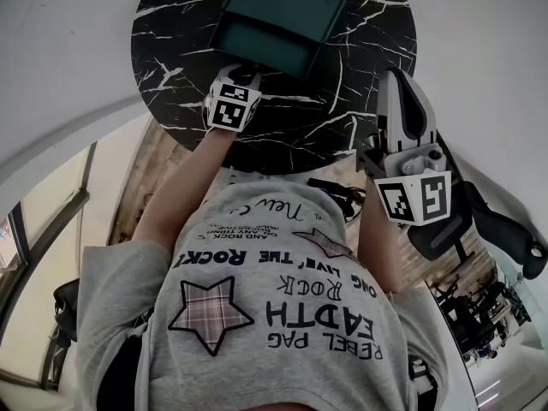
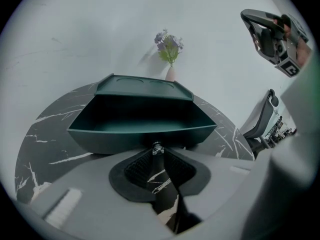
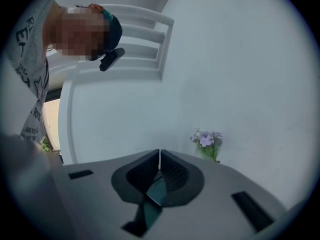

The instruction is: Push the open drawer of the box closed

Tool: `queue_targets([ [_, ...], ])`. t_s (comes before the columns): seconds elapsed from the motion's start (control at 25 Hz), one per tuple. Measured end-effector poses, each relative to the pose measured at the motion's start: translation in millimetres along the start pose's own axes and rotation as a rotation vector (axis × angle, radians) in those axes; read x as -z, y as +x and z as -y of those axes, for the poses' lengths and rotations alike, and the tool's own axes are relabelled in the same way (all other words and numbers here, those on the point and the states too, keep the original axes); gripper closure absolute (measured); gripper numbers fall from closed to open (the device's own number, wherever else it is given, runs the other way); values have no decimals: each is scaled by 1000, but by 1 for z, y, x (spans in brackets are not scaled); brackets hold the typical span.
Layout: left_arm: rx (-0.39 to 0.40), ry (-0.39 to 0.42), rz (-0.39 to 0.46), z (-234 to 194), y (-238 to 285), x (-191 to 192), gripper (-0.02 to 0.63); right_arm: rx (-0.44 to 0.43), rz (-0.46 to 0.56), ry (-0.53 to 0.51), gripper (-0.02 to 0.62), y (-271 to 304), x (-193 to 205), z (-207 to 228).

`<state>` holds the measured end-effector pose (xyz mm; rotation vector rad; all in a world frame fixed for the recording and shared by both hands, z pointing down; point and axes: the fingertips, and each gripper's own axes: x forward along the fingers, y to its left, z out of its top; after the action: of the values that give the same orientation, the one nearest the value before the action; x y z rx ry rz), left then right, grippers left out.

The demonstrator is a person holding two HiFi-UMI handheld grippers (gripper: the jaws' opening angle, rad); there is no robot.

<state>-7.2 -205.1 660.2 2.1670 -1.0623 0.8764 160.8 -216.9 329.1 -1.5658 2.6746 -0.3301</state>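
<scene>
Tabletop (image 1: 360, 50) of black marble carries the green box (image 2: 145, 86), its drawer (image 2: 140, 136) standing open toward the person. Left gripper (image 2: 157, 153) has its fingers pinched on the drawer's small knob (image 2: 157, 147); best to push straight in along the slide, keeping the front square so it doesn't jam. Right gripper (image 3: 159, 160) hangs aside in the air, fingers closed on nothing.

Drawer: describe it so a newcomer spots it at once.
A dark green box sits on the round black marble table. The drawer is the open trough pulled out of the box's front. It is hollow, unlike the flat closed top behind it.
</scene>
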Motion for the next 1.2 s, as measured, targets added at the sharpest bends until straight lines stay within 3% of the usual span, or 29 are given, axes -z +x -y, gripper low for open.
queue_targets([
  [1.2,-26,-22,40,-18,45,-57,529,33,-26,31,578,-2,13,21],
])
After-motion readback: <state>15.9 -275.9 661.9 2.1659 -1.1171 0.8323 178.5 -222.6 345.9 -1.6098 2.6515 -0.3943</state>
